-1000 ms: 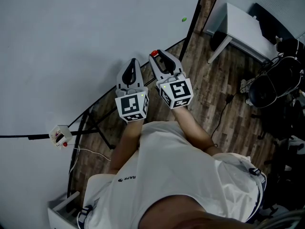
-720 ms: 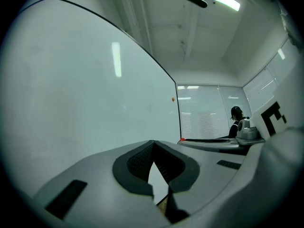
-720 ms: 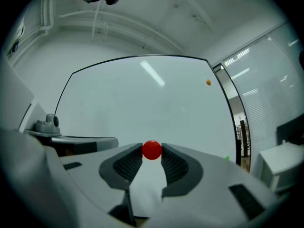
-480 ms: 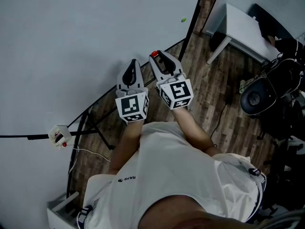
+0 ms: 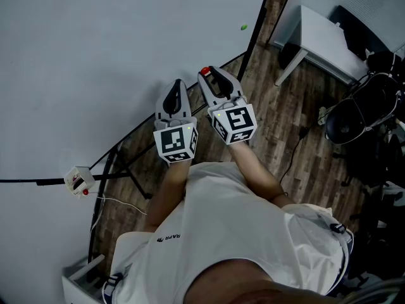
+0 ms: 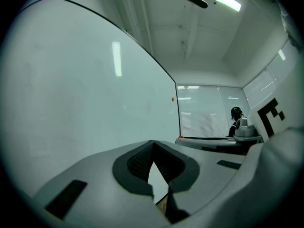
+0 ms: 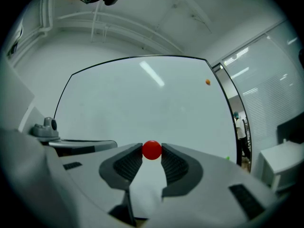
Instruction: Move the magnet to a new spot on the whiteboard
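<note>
My right hand-held gripper (image 5: 211,73) pinches the red magnet (image 7: 152,150) at its tips, the whiteboard (image 7: 142,108) straight ahead; the left hand-held gripper (image 6: 153,142) is closed and empty.

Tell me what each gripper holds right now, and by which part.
The right gripper pinches the red magnet by its two sides, at the very tips of its jaws. The left gripper is shut and holds nothing.

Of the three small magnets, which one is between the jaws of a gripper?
The red magnet, pinched at the tips of the right gripper. The orange magnet and the green magnet sit apart on the whiteboard.
</note>
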A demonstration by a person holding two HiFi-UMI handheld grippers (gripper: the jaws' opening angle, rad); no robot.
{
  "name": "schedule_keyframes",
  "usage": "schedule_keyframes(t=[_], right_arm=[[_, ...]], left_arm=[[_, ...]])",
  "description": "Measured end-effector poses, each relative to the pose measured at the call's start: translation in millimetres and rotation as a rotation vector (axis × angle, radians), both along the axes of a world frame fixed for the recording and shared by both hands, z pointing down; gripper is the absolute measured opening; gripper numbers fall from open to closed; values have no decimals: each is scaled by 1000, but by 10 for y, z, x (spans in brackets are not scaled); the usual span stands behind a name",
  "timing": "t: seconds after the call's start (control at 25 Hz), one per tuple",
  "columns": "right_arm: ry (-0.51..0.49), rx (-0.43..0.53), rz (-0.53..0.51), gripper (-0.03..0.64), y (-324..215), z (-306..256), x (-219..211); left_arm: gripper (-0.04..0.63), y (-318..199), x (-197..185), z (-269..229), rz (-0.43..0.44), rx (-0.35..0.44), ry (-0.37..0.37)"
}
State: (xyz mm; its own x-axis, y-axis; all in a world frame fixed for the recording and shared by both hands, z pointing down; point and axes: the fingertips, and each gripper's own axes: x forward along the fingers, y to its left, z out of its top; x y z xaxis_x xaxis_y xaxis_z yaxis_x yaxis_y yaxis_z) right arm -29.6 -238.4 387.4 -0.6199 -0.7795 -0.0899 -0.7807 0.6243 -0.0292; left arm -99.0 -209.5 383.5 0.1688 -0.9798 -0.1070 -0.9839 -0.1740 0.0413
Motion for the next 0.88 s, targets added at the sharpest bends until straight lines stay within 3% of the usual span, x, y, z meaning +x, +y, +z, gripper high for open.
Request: schedule_keyframes(t=[0.88], right_arm=[[-20,15,-38,132,-120,-150,-94]], left_arm=[[2,-30,-14,38,-26,-21,2]])
